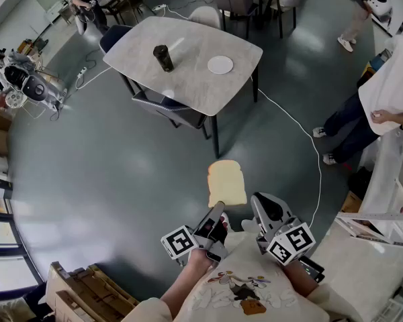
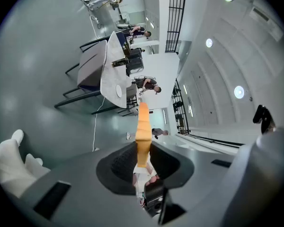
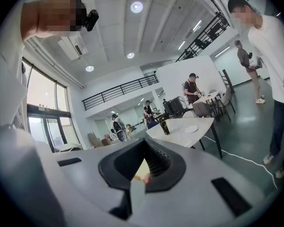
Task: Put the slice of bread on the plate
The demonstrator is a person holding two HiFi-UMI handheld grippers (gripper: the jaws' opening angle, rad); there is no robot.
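A pale slice of bread (image 1: 227, 184) hangs in the air above the grey floor, and my left gripper (image 1: 218, 208) is shut on its near edge. In the left gripper view the bread (image 2: 142, 126) stands edge-on between the two dark pads. My right gripper (image 1: 256, 200) hovers just right of the slice, shut, with nothing in it; its pads meet at the tips (image 3: 143, 142). The white plate (image 1: 220, 64) lies on the grey table (image 1: 188, 79) well ahead, and shows small in both gripper views as the plate (image 2: 119, 91) and the plate (image 3: 191, 129).
A dark cup (image 1: 164, 58) stands on the table left of the plate. Chairs ring the table (image 1: 168, 109). A white cable (image 1: 302, 136) runs across the floor. A person (image 1: 379, 106) stands at the right. Cardboard boxes (image 1: 80, 290) sit at the lower left.
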